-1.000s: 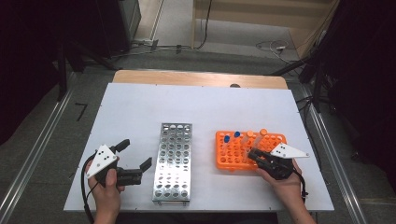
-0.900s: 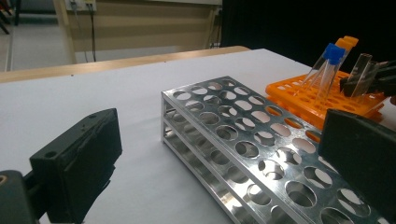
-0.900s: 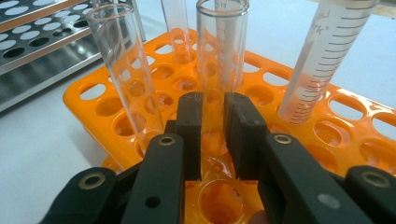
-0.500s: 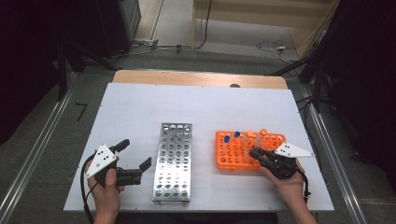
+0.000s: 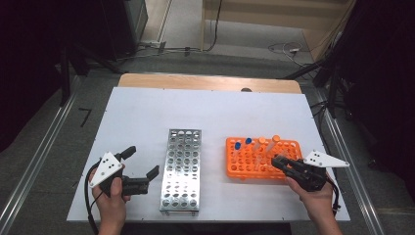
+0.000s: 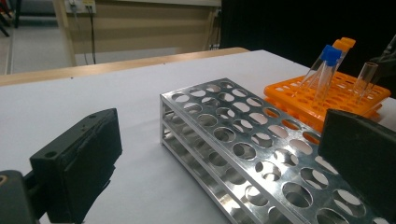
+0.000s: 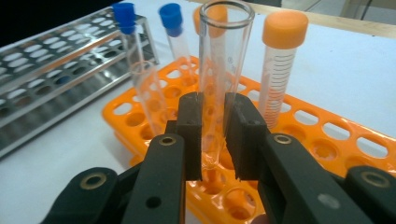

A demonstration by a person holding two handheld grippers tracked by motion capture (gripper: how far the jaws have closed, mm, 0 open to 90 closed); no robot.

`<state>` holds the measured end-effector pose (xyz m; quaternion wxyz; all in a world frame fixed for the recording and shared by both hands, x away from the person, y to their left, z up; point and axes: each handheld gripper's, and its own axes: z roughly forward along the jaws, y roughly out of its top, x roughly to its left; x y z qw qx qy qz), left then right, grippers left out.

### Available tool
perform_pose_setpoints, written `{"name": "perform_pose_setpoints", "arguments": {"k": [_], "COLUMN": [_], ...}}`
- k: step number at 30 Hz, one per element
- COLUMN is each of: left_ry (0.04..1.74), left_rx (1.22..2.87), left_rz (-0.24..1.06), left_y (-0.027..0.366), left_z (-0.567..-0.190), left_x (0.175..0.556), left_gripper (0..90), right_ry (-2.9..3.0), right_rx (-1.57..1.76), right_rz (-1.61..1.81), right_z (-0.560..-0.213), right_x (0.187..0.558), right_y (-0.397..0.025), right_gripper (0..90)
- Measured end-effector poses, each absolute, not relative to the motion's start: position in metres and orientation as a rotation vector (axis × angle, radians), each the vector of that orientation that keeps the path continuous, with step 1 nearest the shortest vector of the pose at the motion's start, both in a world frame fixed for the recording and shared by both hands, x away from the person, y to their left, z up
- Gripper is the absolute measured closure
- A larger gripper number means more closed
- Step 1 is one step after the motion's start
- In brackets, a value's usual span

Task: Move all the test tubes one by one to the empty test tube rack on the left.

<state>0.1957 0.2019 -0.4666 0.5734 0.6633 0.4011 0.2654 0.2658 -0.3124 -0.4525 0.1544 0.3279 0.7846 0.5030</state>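
My right gripper (image 7: 214, 135) is shut on a clear uncapped tube (image 7: 219, 60), held upright over the orange rack (image 7: 303, 130). The tube's rounded bottom hangs just above the rack's holes. In the high view the right gripper (image 5: 277, 162) is at the orange rack's (image 5: 235, 169) near right corner. Two blue-capped tubes (image 7: 125, 18), an orange-capped tube (image 7: 282, 51) and another clear tube (image 7: 149, 93) stand in that rack. My left gripper (image 5: 143, 160) is open, with nothing in it, on the table left of the metal rack (image 5: 181, 171). Its jaws frame the metal rack (image 6: 243, 135).
The metal rack's holes hold nothing. The white table (image 5: 147, 117) is bare behind both racks, with a wooden strip (image 5: 205, 82) along its far edge. Cables trail from both grippers toward the near edge.
The right hand has barely shifted at the orange rack, still holding the clear tube. The left gripper has stayed where it was, open.
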Motion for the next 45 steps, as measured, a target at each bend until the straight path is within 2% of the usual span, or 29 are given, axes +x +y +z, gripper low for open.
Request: {"name": "perform_pose_setpoints", "arguments": {"k": [11, 26, 33, 34, 36, 44, 45], "left_ry": [0.905, 0.872, 0.862, 0.857, 0.836, 0.738, 0.713], "left_rx": [1.57, 1.607, 1.628, 1.634, 1.649, 1.685, 1.696], "left_rz": [0.645, 0.571, 0.528, 0.525, 0.508, 0.388, 0.357], "left_y": [0.193, 0.155, 0.132, 0.128, 0.121, 0.095, 0.087], "left_z": [-0.455, -0.435, -0.429, -0.429, -0.429, -0.43, -0.431], "left_x": [0.192, 0.194, 0.193, 0.193, 0.192, 0.193, 0.194], "left_gripper": [0.0, 2.7, 13.5, 18.8, 20.9, 35.1, 39.9], "right_ry": [2.382, 2.458, 2.485, 2.49, 2.496, 2.525, 2.531], "right_rx": [0.79, 0.708, 0.685, 0.673, 0.668, 0.629, 0.615], "right_rz": [1.486, 1.521, 1.513, 1.516, 1.513, 1.51, 1.51], "right_z": [-0.447, -0.448, -0.45, -0.45, -0.45, -0.452, -0.452], "right_x": [0.249, 0.242, 0.239, 0.238, 0.238, 0.235, 0.233], "right_y": [-0.282, -0.245, -0.231, -0.226, -0.224, -0.209, -0.206], "right_gripper": [74.4, 74.4, 74.4, 74.4, 74.4, 74.4, 74.5]}}
